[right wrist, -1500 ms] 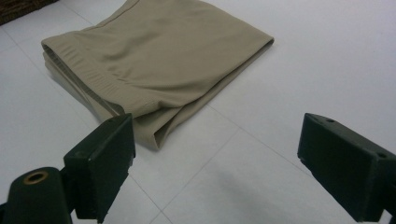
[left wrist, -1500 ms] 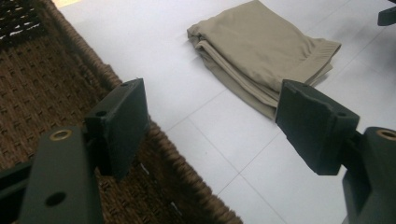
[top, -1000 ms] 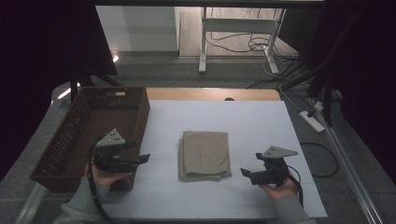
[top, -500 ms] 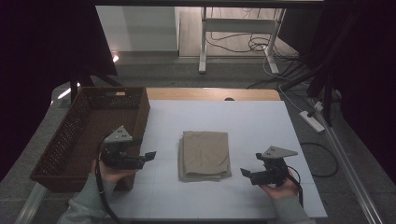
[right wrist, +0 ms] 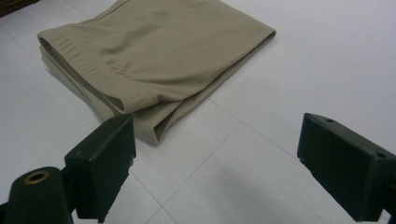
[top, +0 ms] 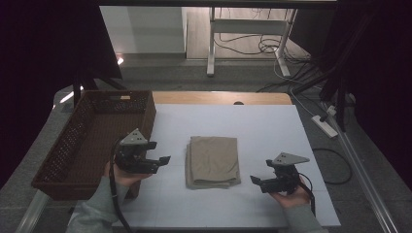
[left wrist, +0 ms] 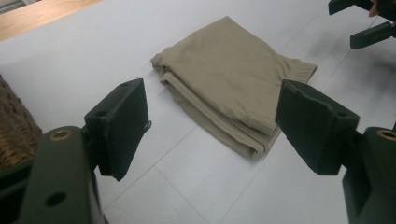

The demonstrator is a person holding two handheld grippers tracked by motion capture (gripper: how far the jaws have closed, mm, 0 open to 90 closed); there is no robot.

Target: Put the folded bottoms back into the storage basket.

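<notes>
Nearest the onlooker, the right gripper [top: 263, 182] is held low over the desk [top: 272, 126], its fingers [right wrist: 100, 165] spread wide and holding nothing; the right hand [top: 291, 196] grips it from behind. The left gripper [top: 160, 162], carried by the left hand [top: 121, 174], likewise has its fingers [left wrist: 119, 126] spread wide and empty, pointing across the white surface. Between the two sets of fingers, near both but touching neither, lies the folded beige cloth [top: 213, 161], flat on the desk. Seen along the left fingers, its layered folded edge [left wrist: 210, 116] faces them; seen along the right fingers, a ribbed hem [right wrist: 100, 81] faces them. Behind the left fingers, at the desk's left edge, stands the brown wicker basket [top: 68, 145]. Beyond the desk, cables [top: 243, 43] lie on the floor.
</notes>
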